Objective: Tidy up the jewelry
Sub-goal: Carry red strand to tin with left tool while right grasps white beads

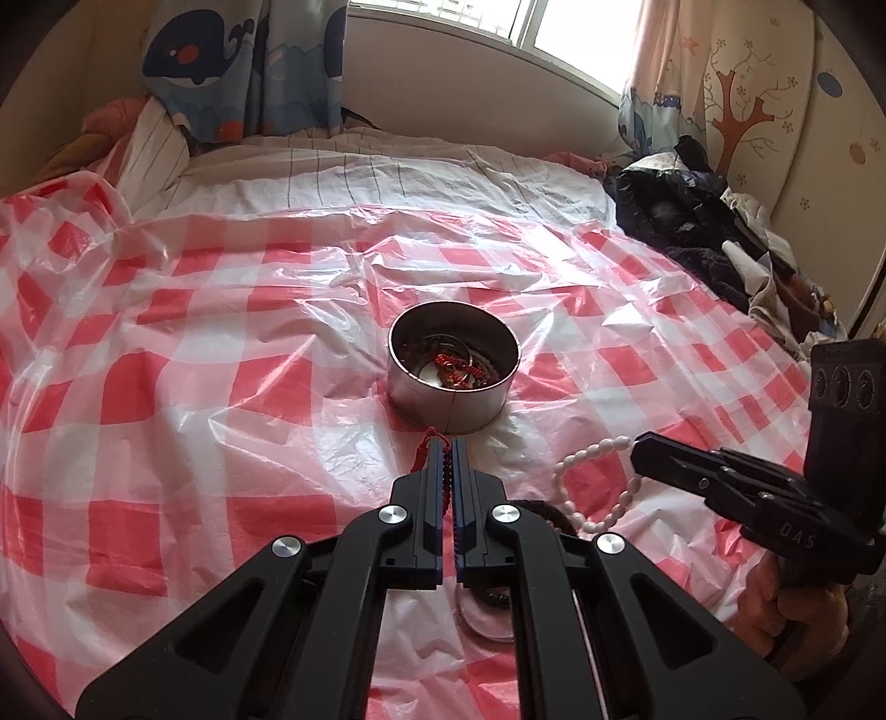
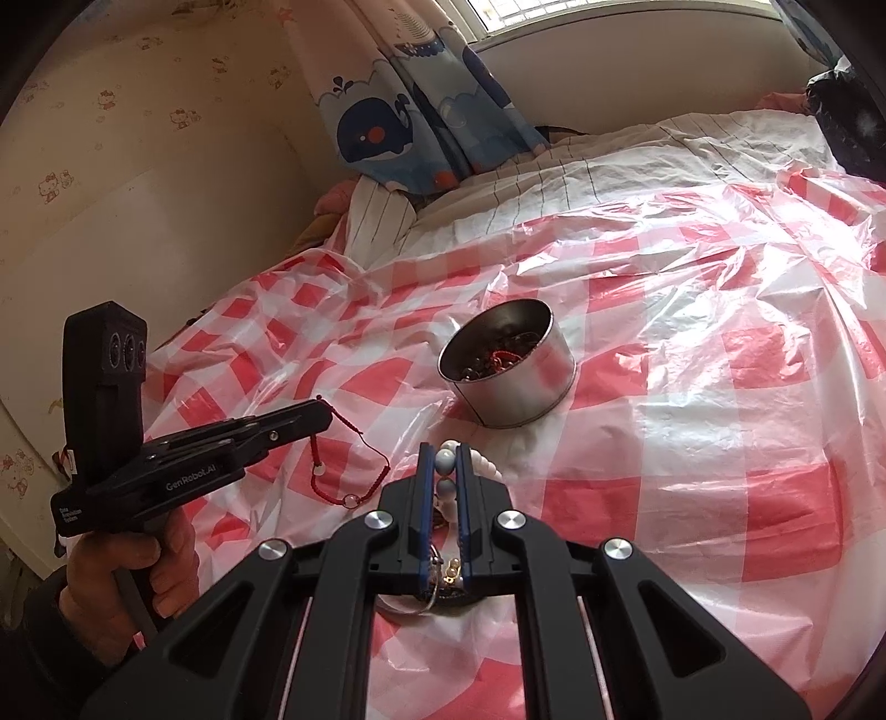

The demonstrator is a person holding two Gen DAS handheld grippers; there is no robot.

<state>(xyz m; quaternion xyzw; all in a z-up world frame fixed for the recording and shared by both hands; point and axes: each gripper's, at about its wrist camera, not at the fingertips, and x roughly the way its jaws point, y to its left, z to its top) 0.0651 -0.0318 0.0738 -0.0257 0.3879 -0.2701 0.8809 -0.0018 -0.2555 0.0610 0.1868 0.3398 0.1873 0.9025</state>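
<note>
While smooth white beads (image 2: 444, 461) fill one hand-held gripper (image 2: 444, 471), red cord (image 2: 354, 471) dangles.

Daylight from the window (image 1: 554, 33) at the far side, blown out to white. Scene bright overall. Strong glare streaks on the checked plastic sheet (image 1: 221, 332), worst across its wrinkles right of the metal tin (image 2: 509, 382). Shadows soft. Heavy fisheye: bed edges bow, black vignette in every corner. Focus sharp near and mid, slightly soft at the far wall.
</note>
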